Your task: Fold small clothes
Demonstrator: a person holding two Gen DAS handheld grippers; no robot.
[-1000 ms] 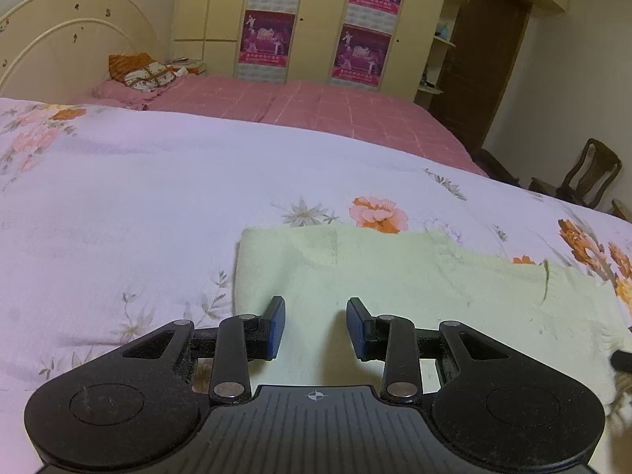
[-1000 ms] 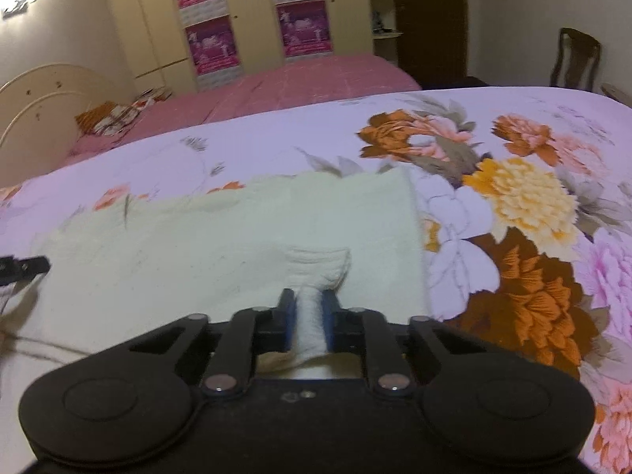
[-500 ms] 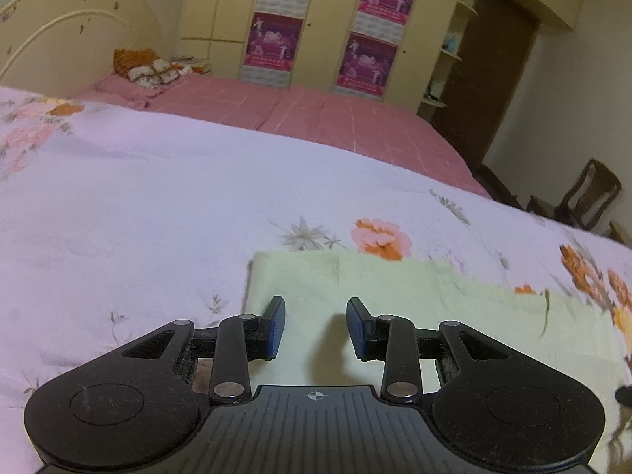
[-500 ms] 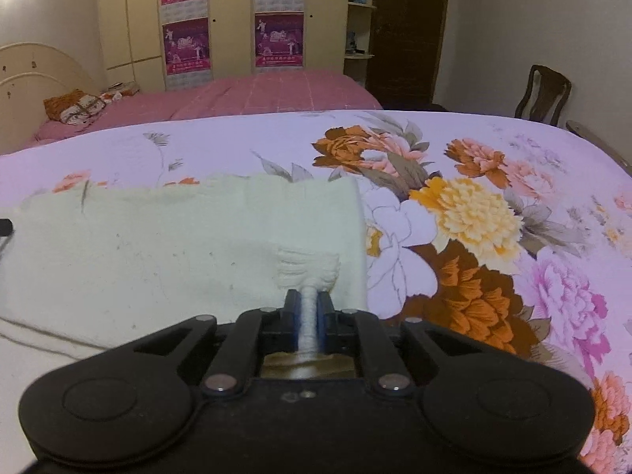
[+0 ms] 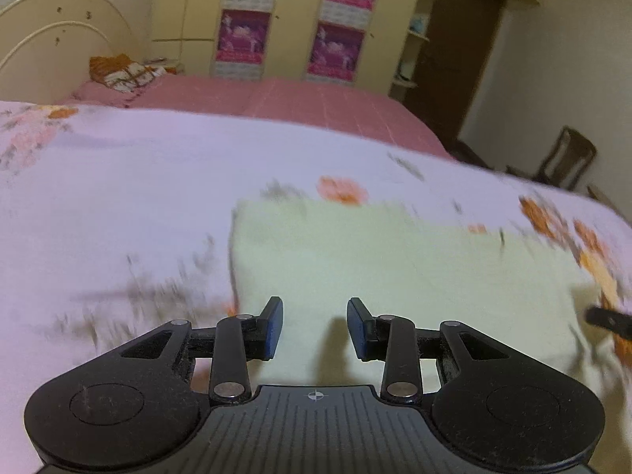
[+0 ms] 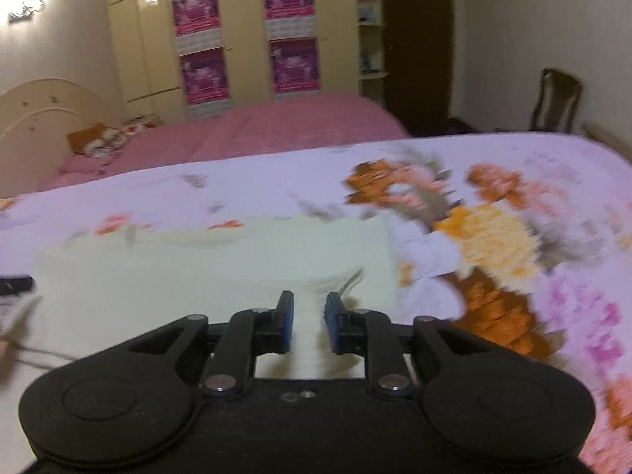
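Lying flat on the floral bedspread [image 5: 118, 197], the pale yellow garment [image 5: 395, 260] spreads ahead of and beneath both sets of fingers. Left gripper [image 5: 315, 326]: jaws apart, nothing between them. Right gripper [image 6: 309, 322]: jaws opening, clear of the cloth below.

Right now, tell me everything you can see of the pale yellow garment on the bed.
The garment is pale yellow-cream, soft and knit-looking, folded into a flat, roughly rectangular shape with a straight left edge. It lies on the flowered bedspread. The left gripper hangs open over its near edge, nothing between its fingers. The right gripper is opening, and no cloth looks pinched there. Motion blur hides finer detail.
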